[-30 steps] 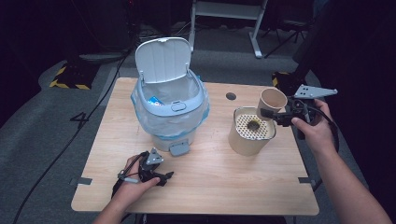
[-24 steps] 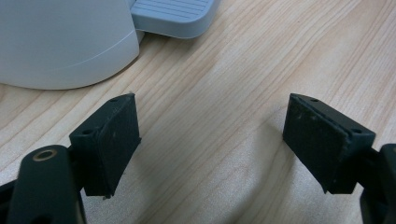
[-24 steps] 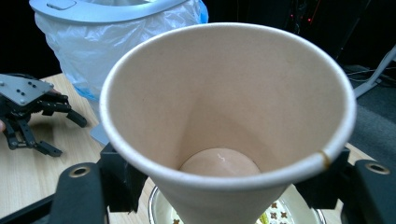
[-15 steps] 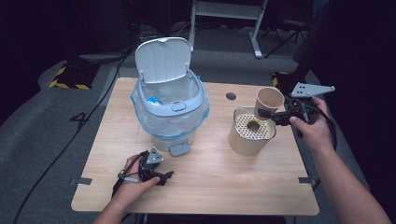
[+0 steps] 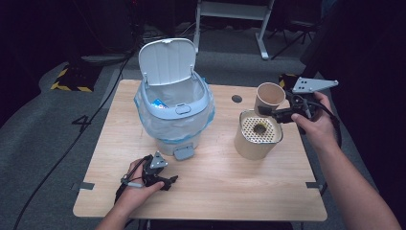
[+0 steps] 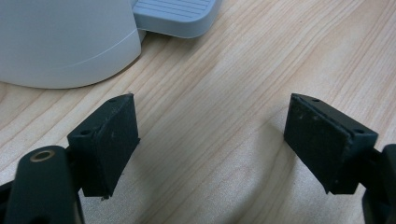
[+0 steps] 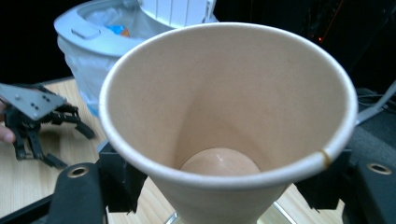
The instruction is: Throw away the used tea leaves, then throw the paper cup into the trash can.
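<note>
A tan paper cup [image 5: 269,97] [image 7: 224,116] is held upright in the air over the far edge of a tan cylindrical container [image 5: 257,136] with a perforated top. My right gripper [image 5: 271,113] [image 7: 219,182] is shut on the cup's lower wall. The cup looks empty inside. A white pedal bin [image 5: 173,110] [image 7: 100,37] with its lid raised and a plastic liner stands mid-table. My left gripper [image 5: 170,182] [image 6: 212,144] rests open near the table's front edge, just in front of the bin's grey pedal [image 6: 175,16] [image 5: 184,153], nothing between its pads.
The wooden table [image 5: 225,177] has a dark round hole [image 5: 236,98] behind the container. A small blue and orange item [image 5: 158,102] lies in the bin's liner. A metal stand [image 5: 230,12] is on the floor beyond the table.
My right gripper has lifted the cup slightly and shifted it a little left over the container. The left gripper has not moved.
</note>
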A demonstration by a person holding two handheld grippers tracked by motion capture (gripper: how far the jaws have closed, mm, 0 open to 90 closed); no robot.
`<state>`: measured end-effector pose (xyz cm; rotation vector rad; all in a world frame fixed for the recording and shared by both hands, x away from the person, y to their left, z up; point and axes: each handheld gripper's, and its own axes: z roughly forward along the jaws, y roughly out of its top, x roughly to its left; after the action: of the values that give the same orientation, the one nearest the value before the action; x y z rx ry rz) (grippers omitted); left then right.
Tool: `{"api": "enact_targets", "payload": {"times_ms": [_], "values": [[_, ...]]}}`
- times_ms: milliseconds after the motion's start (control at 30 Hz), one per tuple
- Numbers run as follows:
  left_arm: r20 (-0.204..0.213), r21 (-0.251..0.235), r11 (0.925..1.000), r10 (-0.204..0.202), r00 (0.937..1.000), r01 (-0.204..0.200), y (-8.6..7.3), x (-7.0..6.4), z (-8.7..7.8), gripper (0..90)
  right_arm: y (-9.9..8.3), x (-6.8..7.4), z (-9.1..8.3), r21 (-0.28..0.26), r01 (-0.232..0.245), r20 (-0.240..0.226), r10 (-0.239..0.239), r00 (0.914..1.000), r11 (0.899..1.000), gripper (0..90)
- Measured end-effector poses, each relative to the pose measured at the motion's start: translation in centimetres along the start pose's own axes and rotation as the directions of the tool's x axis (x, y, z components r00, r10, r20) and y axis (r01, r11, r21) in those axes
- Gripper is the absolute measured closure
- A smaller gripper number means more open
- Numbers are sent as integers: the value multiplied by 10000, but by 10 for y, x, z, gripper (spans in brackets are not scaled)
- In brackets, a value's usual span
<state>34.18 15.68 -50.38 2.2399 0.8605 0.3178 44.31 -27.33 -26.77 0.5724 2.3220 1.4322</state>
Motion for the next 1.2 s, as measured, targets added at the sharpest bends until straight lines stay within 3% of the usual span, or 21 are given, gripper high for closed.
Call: {"api": "enact_targets", "payload": {"times_ms": [467,667,1000,1200], "values": [[-48,78,10000,-13,10000,13,1,0,2,146,45,7,31,-319,742,-692,-762,9947,9967,284],[-122,179,9998,-108,9999,111,3,1,4,86,62,8,43,-821,557,-900,-630,9939,9951,283],[-140,285,9995,-114,9998,118,4,2,5,57,88,9,66,-1083,279,-1317,-422,9904,9937,281],[-118,272,9996,-94,9999,97,4,2,5,51,100,15,80,-1243,447,-1411,-623,9880,9912,281]]}}
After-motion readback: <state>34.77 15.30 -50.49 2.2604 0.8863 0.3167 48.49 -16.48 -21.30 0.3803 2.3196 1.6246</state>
